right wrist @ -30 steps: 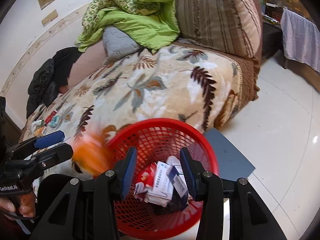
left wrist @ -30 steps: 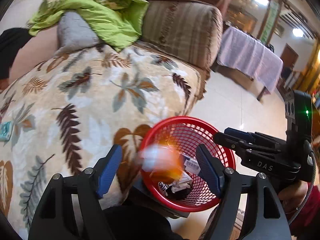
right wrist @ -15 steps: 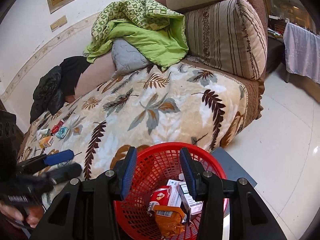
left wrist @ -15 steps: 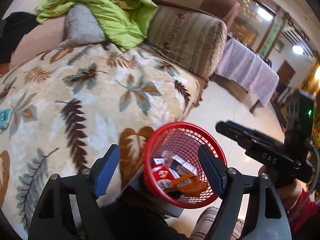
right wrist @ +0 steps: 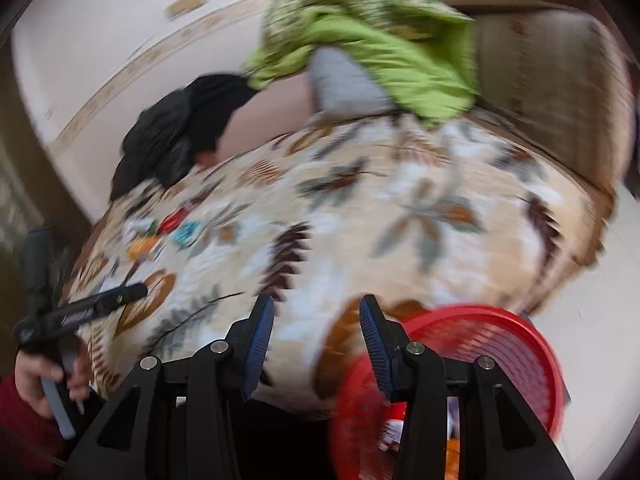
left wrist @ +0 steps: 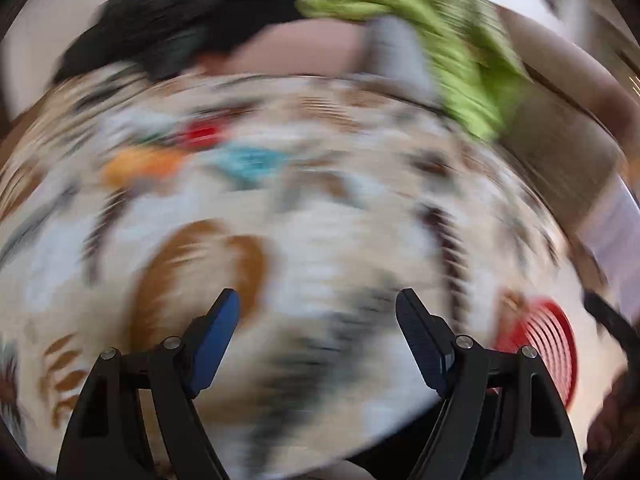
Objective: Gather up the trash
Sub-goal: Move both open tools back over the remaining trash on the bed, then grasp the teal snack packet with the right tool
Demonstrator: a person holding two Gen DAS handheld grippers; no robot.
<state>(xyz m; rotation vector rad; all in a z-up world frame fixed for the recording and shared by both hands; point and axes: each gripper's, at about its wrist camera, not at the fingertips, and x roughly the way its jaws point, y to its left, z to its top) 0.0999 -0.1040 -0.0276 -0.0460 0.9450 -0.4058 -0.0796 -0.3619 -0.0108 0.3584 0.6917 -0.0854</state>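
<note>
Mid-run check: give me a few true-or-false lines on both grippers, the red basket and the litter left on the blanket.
1. The left gripper holds an orange packet. False: its jaws are open and empty.
2. The right gripper is empty. True.
3. The red mesh plastic basket is empty. False: packets lie inside.
4. Small coloured litter lies on the leaf-print blanket. True.
5. The basket sits on the blanket. False: it is beside the blanket's edge.
</note>
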